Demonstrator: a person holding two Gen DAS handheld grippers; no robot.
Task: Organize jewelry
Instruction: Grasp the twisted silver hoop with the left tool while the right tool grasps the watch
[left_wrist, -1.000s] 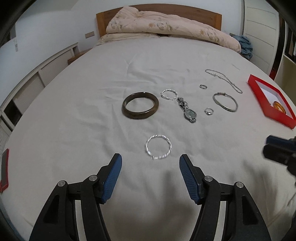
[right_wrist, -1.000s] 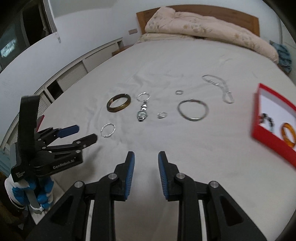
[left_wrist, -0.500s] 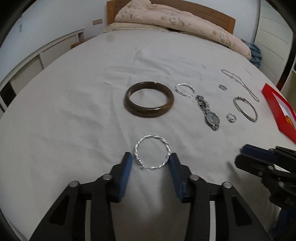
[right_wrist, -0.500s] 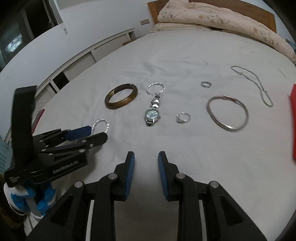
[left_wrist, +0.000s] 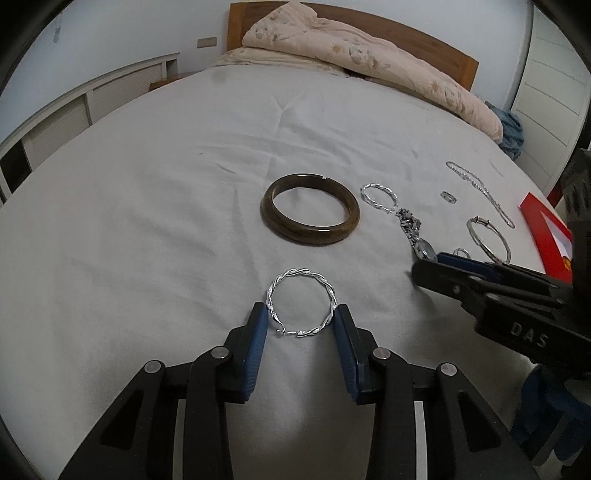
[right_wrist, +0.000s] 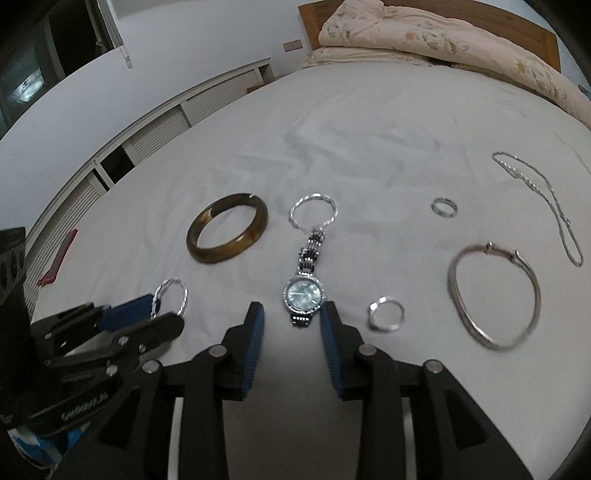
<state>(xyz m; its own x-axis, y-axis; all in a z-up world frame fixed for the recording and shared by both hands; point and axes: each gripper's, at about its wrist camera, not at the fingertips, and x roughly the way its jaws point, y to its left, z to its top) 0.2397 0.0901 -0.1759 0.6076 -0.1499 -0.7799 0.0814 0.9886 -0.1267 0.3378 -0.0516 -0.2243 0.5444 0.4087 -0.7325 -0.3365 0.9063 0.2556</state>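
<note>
silver twisted hoop (left_wrist: 301, 303) flat on the bed (left_wrist: 147, 221), lying straight ahead of the left claw (left_wrist: 300, 317), near half already between the blue pads (left_wrist: 258, 332). left claw spread just wider than the hoop, one pad on each side, contact too fine to tell. no long axis to mind on a round loop; clasp end nearest the claw. likely next: squeeze across the hoop's width, lift toward the red box (left_wrist: 546, 236) far right. thin wire, liable to slip or tip on soft sheet. further out, right claw (right_wrist: 291, 317) also spread, flanking the lower end of the watch (right_wrist: 306, 291), whose band runs straight away from it toward a second twisted hoop (right_wrist: 313, 212). brown bangle (left_wrist: 310, 214) beyond, untouched.
</note>
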